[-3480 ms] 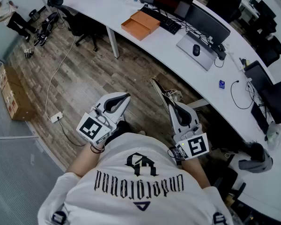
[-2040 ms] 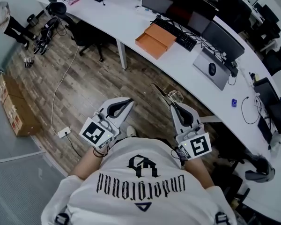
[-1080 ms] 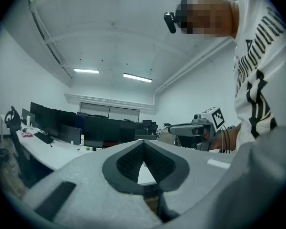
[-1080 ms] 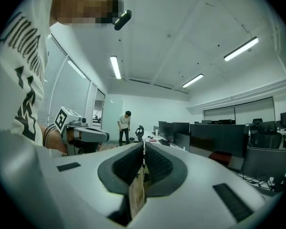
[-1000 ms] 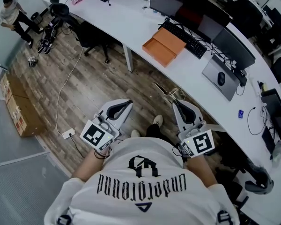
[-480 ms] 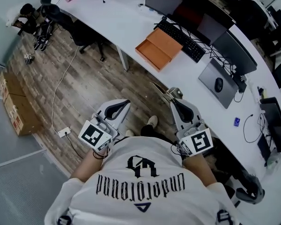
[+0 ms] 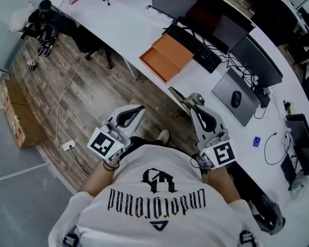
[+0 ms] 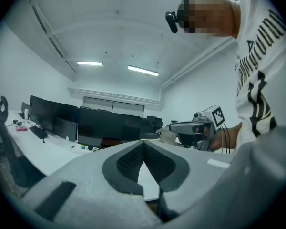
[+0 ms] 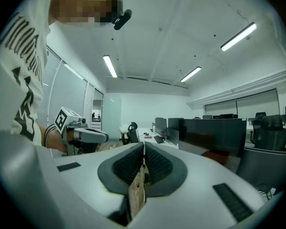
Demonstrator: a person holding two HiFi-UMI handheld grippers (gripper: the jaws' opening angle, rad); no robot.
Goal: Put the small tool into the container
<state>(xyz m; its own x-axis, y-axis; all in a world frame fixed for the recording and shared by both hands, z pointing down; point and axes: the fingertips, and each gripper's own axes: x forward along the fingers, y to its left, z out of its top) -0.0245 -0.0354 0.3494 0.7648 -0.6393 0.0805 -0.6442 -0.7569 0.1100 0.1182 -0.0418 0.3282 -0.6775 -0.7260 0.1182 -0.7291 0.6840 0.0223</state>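
Observation:
In my right gripper (image 7: 195, 100) sits the small tool (image 7: 178, 99), a thin flat brownish piece that pokes out past the jaws toward the desk. The right gripper view shows its wooden end (image 9: 137, 191) pinched between the dark pads (image 9: 157, 163), so this gripper (image 9: 144, 149) is shut on it. My left gripper (image 7: 137, 109) is held beside it over the wooden floor, jaws shut and empty (image 8: 144, 144). The container, an open orange box (image 7: 165, 57), lies on the white desk (image 7: 129, 24), ahead and left of the right gripper.
A black keyboard (image 7: 195, 40), a laptop (image 7: 232, 104) with a mouse (image 7: 236, 99) and dark monitors (image 7: 255, 50) stand on the curved desk. An office chair (image 7: 90, 37) is under it. A cable and power strip (image 7: 68, 145) lie on the floor, cardboard boxes (image 7: 15, 115) at the left.
The view has shifted along the desk: the orange box now lies further left and slightly lower in the head view. Both grippers keep their pose, the right one still holding the tool.

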